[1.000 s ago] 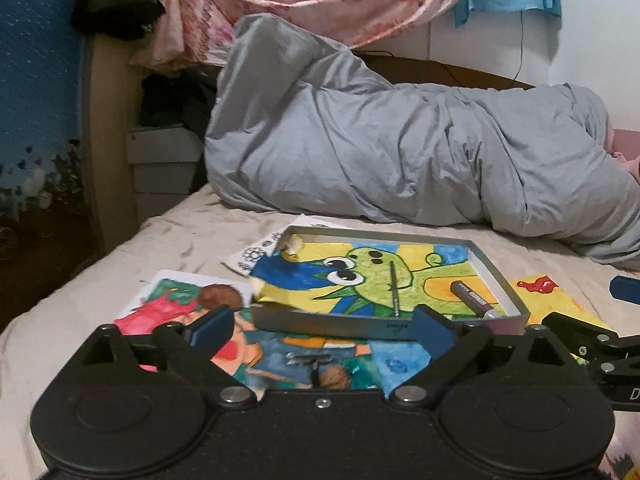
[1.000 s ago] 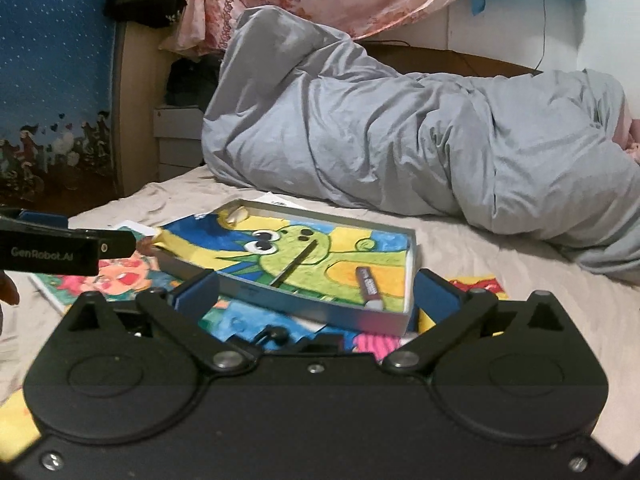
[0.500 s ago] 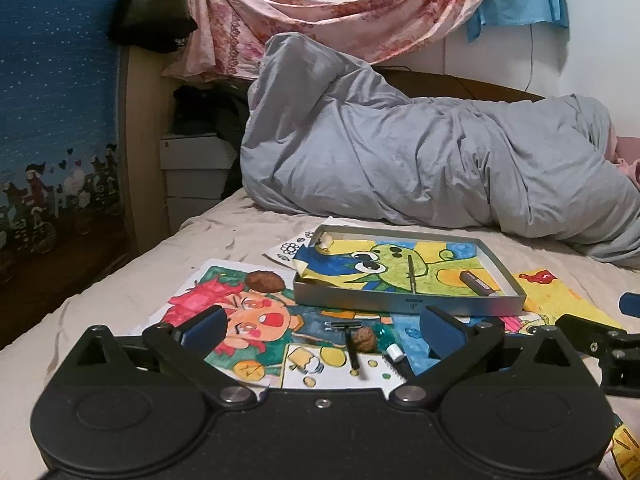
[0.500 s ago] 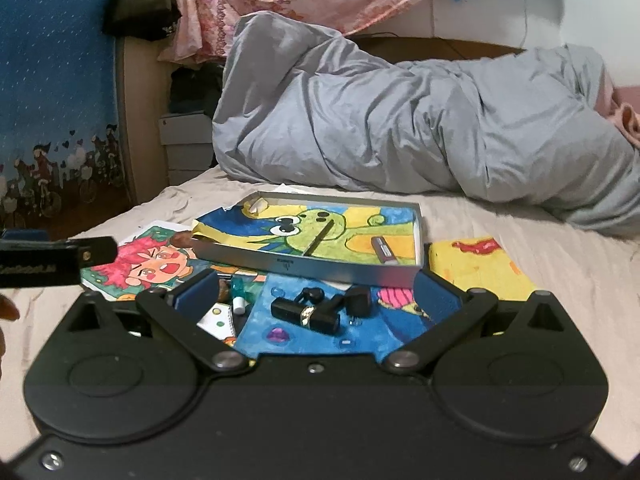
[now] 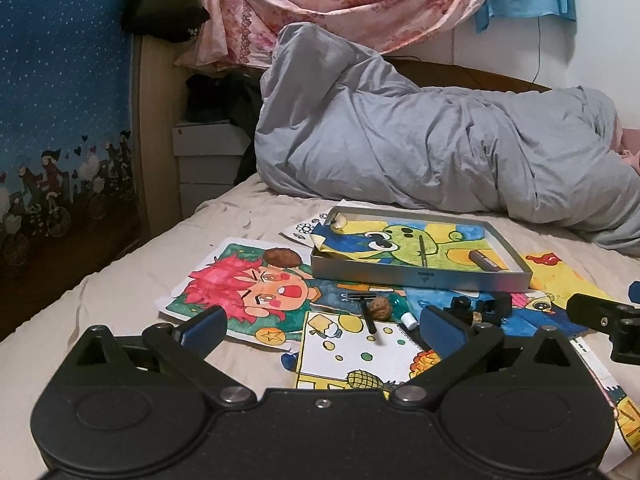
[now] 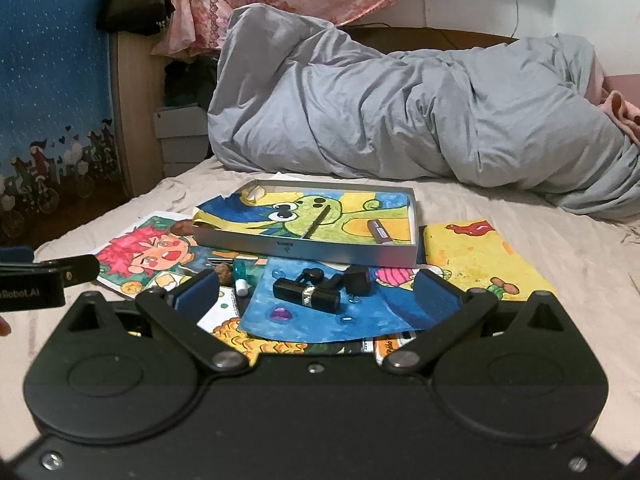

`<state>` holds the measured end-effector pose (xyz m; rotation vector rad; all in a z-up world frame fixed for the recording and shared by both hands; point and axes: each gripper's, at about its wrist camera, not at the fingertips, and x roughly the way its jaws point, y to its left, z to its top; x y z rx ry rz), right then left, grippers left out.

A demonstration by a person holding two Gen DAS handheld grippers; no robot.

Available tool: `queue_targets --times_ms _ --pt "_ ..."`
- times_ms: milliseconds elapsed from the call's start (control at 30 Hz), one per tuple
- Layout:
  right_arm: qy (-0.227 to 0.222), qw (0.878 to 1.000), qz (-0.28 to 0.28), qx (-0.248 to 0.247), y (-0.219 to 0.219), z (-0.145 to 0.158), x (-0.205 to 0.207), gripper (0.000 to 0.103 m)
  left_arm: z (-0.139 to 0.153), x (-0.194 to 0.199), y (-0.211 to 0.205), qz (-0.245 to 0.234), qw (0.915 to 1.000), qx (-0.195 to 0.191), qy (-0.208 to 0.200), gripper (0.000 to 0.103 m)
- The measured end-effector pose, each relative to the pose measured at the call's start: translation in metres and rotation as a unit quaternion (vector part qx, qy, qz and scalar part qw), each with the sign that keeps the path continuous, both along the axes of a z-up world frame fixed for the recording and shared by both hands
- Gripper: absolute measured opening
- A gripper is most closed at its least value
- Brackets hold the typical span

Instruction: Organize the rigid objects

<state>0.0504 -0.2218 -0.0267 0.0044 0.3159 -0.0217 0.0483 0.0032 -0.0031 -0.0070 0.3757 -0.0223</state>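
Observation:
A silver tray [image 5: 420, 278] lies on drawings on the bed and holds a pencil [image 5: 422, 250], a brown tube [image 5: 486, 261] and a pale scrap [image 5: 339, 221]. In front of it lie a walnut [image 5: 379, 307], a black razor [image 5: 366, 312], a teal-capped vial [image 5: 400, 308], a black lipstick [image 6: 306, 294] and small black pieces [image 6: 356, 280]. A second nut [image 5: 282, 257] sits left of the tray. My left gripper [image 5: 324, 326] is open and holds nothing, short of the walnut. My right gripper [image 6: 318, 292] is open with the lipstick lying just ahead between its fingers, untouched.
Several coloured drawings [image 5: 248, 284] overlap on the beige sheet [image 5: 120, 288]. A bunched grey duvet [image 5: 420, 140] fills the back of the bed. The bed's left edge drops beside a wooden board [image 5: 154, 120] and a blue curtain [image 5: 60, 80].
Both grippers have drawn back from the tray and risen. The loose items in front of the tray have come into view. Both stay open.

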Motion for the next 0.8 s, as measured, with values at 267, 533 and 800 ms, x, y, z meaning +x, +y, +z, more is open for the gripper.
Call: queue_targets --times_ms 267,533,800 --pt "0.017 1.0 -0.006 -0.005 0.003 -0.004 0.009 0.102 -0.007 0.003 -0.003 -0.008 0.9999 0.001 0.01 0.102" --pt "0.021 1.0 -0.009 -0.005 0.002 -0.006 0.014 0.102 -0.009 0.002 -0.007 -0.01 0.9998 0.014 0.006 0.102" --pt "0.024 1.0 -0.009 -0.008 0.001 -0.008 0.017 0.102 -0.01 0.003 -0.007 0.002 0.9997 0.02 0.013 0.102"
